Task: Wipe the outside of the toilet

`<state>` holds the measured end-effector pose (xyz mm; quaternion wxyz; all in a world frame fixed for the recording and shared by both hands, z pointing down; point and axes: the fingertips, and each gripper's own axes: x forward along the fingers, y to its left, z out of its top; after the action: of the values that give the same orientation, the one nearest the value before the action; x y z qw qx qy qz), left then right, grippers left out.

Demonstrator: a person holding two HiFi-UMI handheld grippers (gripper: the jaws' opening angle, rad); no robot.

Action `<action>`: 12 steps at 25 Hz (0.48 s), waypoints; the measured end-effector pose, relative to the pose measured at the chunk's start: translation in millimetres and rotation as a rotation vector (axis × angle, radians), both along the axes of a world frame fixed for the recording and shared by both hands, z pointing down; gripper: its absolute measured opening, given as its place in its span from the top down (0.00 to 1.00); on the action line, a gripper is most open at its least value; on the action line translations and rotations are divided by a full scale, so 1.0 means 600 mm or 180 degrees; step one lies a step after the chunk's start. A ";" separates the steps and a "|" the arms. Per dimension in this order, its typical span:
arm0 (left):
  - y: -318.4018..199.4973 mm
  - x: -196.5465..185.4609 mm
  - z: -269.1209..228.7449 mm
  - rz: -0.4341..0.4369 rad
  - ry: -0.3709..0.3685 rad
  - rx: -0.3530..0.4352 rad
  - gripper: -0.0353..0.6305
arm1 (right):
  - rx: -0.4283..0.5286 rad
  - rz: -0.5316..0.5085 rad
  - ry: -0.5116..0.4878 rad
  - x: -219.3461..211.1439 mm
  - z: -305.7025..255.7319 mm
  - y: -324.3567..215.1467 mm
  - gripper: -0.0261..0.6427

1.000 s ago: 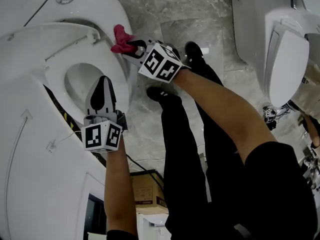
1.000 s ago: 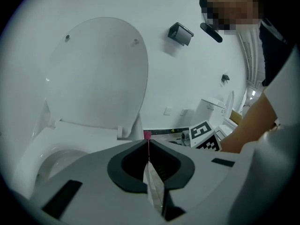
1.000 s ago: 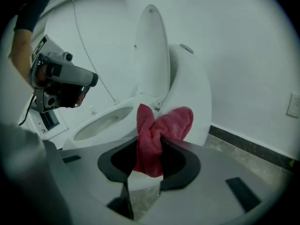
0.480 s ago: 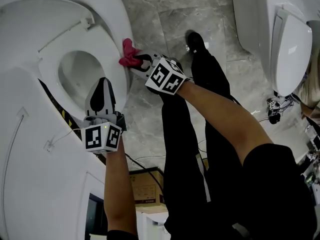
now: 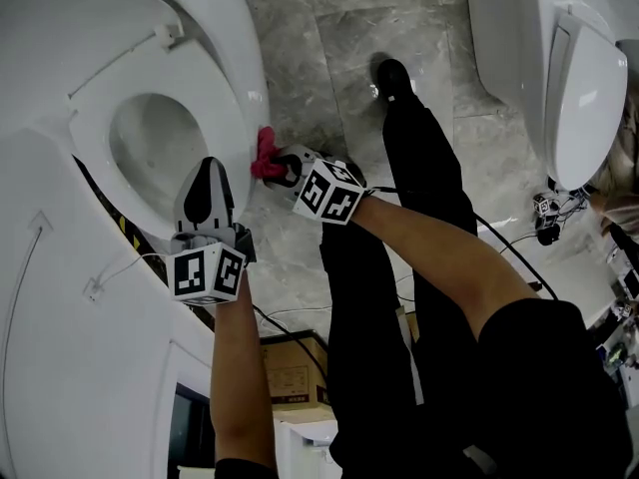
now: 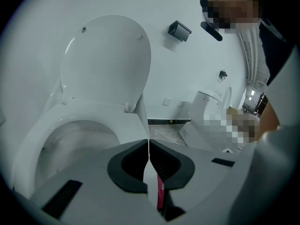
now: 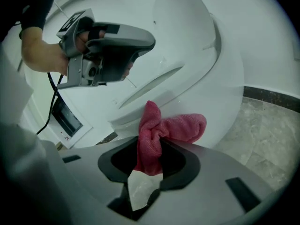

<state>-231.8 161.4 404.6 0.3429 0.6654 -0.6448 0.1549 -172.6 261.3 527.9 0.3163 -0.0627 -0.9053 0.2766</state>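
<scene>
A white toilet (image 5: 235, 38) with its seat down and lid up fills the left of the head view. A pink cloth (image 5: 265, 155) is pinched in my right gripper (image 5: 278, 165), which is shut on it and presses it against the outer side of the bowl (image 7: 225, 102) below the rim. In the right gripper view the cloth (image 7: 164, 130) bunches out past the jaws. My left gripper (image 5: 208, 183) is shut with nothing in it and hovers over the front rim of the bowl (image 6: 70, 139); its jaws (image 6: 148, 149) meet.
A second white toilet (image 5: 574, 88) stands at the right. The grey marble floor (image 5: 339, 58) lies between them, with the person's legs and black shoes (image 5: 391, 76) on it. A cardboard box (image 5: 292, 372) and cables (image 5: 544, 223) lie near the feet.
My right gripper has carried the pink cloth down the bowl's outer side, from near the seat hinge toward the front. The left gripper has stayed in place.
</scene>
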 end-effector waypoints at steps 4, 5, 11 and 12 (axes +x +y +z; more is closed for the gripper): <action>-0.009 -0.003 0.003 0.0004 -0.0015 -0.0024 0.91 | -0.0210 -0.0550 -0.0111 -0.012 -0.011 0.098 0.76; -0.010 -0.003 0.004 0.0005 -0.0017 -0.0038 0.91 | -0.0266 -0.0706 -0.0182 -0.016 -0.018 0.123 0.76; -0.045 0.018 -0.005 0.0038 0.0023 -0.0052 0.91 | -0.0473 -0.1506 -0.0498 0.015 -0.078 0.192 0.76; -0.056 0.023 -0.009 0.0044 0.0031 -0.0051 0.91 | -0.0487 -0.1546 -0.0502 0.027 -0.083 0.180 0.76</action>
<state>-217.8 128.1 399.4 0.3503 0.6677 -0.6373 0.1592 -156.6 369.2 478.1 0.2962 -0.3231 -0.8621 0.2544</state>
